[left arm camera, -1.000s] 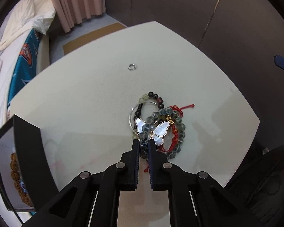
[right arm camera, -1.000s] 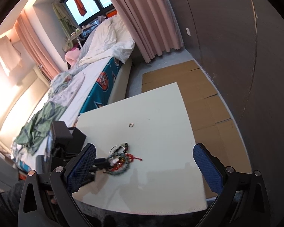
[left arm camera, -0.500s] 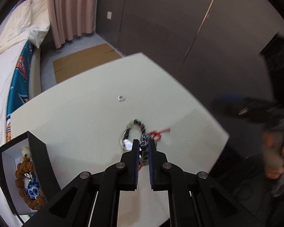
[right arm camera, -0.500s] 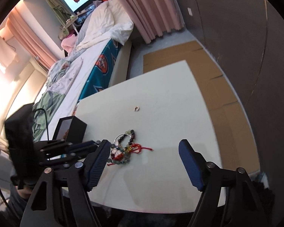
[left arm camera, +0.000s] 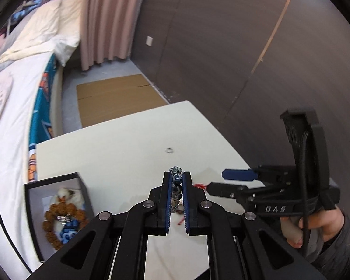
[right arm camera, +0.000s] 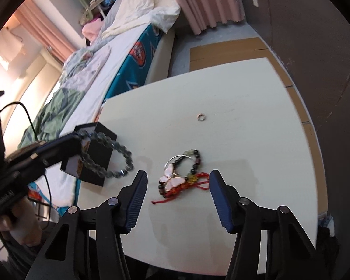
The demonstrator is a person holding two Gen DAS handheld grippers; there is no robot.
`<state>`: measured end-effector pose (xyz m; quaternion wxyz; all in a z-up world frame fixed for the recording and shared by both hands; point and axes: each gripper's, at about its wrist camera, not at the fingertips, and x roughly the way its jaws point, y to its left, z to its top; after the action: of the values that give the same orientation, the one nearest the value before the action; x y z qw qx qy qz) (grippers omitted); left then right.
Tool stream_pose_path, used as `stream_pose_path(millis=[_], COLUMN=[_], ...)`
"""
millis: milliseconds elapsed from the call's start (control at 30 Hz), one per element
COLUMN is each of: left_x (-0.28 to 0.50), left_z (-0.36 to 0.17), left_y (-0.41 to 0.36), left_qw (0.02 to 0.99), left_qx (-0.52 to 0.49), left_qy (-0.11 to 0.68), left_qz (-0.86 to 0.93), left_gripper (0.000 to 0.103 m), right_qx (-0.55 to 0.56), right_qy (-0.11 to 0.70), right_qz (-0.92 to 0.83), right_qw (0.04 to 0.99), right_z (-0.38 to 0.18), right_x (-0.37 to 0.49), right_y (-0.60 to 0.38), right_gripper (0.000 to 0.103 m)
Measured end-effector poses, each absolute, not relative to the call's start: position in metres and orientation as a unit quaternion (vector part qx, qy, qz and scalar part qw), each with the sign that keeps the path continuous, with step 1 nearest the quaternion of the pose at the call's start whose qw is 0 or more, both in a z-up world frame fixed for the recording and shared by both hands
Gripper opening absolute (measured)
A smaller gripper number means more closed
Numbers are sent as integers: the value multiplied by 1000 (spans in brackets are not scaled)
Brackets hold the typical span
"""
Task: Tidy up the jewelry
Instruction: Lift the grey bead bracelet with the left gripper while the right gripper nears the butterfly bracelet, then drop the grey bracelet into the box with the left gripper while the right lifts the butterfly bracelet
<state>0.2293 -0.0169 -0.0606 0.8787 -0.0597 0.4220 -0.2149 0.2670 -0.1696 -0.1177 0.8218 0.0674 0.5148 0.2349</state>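
Two tongs | left tongs [left arm camera: 177, 182] clamp grey bead bracelet [right arm camera: 109, 156] – lower beads hidden | right tongs [right arm camera: 178, 184] closing, empty

Bare table [right arm camera: 256, 144] around ring [right arm camera: 201, 117]

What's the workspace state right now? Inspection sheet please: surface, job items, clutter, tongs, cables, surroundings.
Surface: white table, bare around the jewelry.
Job's things: grey bead bracelet lifted off the table; tangled pile with butterfly pendant and red cord; small ring apart; black box open, brown beads inside.
Clutter: nothing seen.
Tongs: left tongs shut on the grey bead bracelet; right tongs closing above the pile, nothing gripped.
Cables: black cable on the right handle.
Surroundings: bed, pink curtain, cardboard on floor.
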Motion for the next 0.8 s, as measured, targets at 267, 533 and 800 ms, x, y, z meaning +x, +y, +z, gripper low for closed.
stream_pose_path(millis=[267,533,800], left_x=[228,222,212], left_z=[-61,-59,-53], left_y=[16,36,48], left_qw=[883,886,890], left_qx=[-82,-89,-93], left_qy=[421,418,412], left_qz=[-193,-181,-172], left_gripper=[8,8,8], right_qx=[33,-17,-68], right_qy=[544,576,575], right_qz=[250,234,215], right_qw=[800,783,787], right_z=[-137,-159,-161], right_x=[284,288,274], right_y=[-135,-117,-114], right_gripper=[47,47,40])
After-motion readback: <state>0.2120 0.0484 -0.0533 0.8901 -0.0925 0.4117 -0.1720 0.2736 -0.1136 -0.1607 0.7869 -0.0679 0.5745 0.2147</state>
